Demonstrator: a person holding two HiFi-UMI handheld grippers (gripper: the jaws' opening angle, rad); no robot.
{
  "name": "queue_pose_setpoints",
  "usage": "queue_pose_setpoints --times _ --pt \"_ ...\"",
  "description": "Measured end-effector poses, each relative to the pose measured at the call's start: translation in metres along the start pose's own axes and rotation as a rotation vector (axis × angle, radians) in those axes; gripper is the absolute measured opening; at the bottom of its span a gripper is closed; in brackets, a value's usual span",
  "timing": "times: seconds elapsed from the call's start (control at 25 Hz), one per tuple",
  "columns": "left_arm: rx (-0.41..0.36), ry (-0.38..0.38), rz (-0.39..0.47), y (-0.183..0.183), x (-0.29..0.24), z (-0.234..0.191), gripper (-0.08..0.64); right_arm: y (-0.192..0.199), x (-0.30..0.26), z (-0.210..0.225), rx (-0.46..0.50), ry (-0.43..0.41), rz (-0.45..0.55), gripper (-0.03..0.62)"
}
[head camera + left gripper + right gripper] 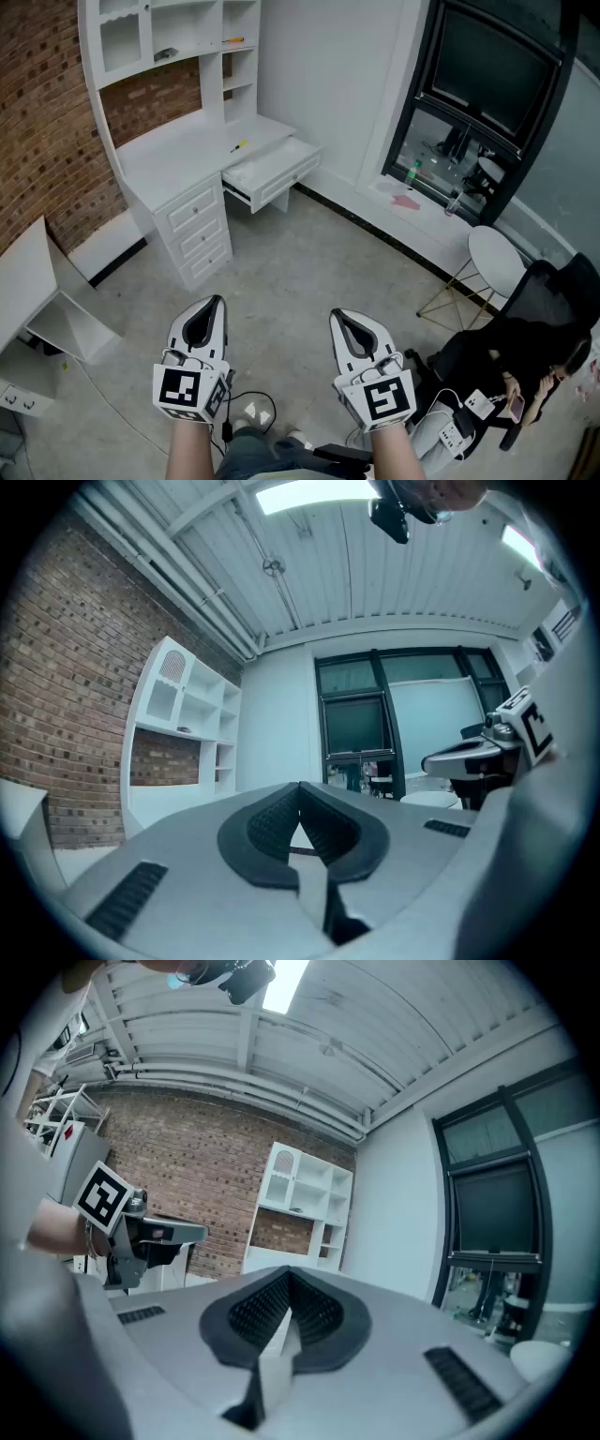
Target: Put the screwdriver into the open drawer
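Observation:
A small yellow-handled screwdriver [239, 146] lies on the white desk top [187, 150], just behind the open drawer [270, 169], which sticks out towards the room. Both grippers are held level over the floor, far in front of the desk. My left gripper [216, 302] is shut with nothing between its jaws; its closed tip [300, 789] faces the desk and window. Beside it, my right gripper [339, 317] is shut and empty too, its tip [288, 1274] aimed at the white shelf unit [305, 1208].
A shelf unit [169, 37] tops the desk, against a brick wall [37, 122]. A drawer stack [199, 234] stands under the desk. At the right are a round white side table [495, 264] and a seated person [525, 366]. Cables [253, 412] lie on the floor by my feet.

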State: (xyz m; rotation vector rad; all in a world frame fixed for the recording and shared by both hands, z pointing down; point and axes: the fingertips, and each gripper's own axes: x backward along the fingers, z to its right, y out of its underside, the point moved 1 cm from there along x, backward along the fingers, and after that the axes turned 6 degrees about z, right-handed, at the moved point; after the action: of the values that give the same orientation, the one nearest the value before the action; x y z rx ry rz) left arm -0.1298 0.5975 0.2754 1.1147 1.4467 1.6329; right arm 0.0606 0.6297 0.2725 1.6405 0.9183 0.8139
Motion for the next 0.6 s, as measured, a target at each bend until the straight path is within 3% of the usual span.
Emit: queue_pose_setpoints --times 0.4,0.6 --pt "-0.039 -0.029 -0.015 0.012 -0.028 0.017 0.014 0.018 -0.005 0.031 -0.002 -0.022 0.017 0.01" --pt "-0.126 -0.012 -0.018 0.024 -0.073 0.009 0.014 0.028 -0.04 0.059 -0.027 -0.002 0.05 0.011"
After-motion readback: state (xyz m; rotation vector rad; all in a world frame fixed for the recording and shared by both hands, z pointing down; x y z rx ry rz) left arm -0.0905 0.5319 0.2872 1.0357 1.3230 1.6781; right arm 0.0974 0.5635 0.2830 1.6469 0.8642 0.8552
